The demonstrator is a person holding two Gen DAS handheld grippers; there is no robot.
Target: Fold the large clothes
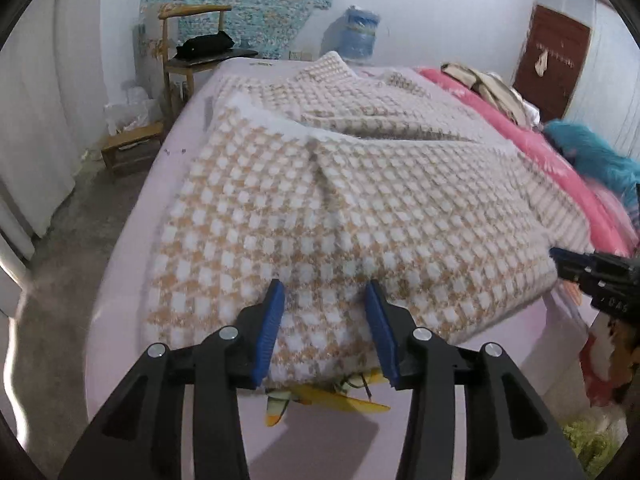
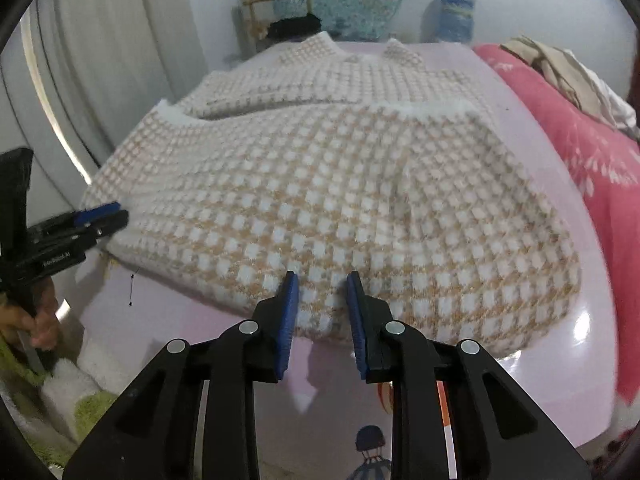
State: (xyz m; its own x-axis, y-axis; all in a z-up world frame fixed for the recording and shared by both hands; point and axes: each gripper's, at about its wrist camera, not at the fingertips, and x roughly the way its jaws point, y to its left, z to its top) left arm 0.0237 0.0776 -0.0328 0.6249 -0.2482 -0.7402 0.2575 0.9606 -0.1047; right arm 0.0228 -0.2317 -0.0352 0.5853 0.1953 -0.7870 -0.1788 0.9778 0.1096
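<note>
A thick cream-and-tan checked sweater (image 1: 320, 200) (image 2: 320, 180) lies on the lilac bed sheet (image 1: 132, 280). It is folded over on itself, with its white hem band across the far half. My left gripper (image 1: 325, 300) is at the near fold edge; the cloth fills the gap between its blue pads and they press it. My right gripper (image 2: 321, 280) grips the same near edge further right, jaws narrower. In each view the other gripper shows at the sweater's side: right (image 1: 560, 260), left (image 2: 104, 216).
A pink quilt (image 1: 560, 152) with a pile of clothes (image 2: 568, 72) and a blue fluffy item (image 1: 592, 152) runs along the bed's right side. A wooden chair (image 1: 192, 40), low stool (image 1: 132, 148) and water bottle (image 1: 356, 36) stand beyond. A yellow printed patch (image 1: 320, 400) shows under the sweater's edge.
</note>
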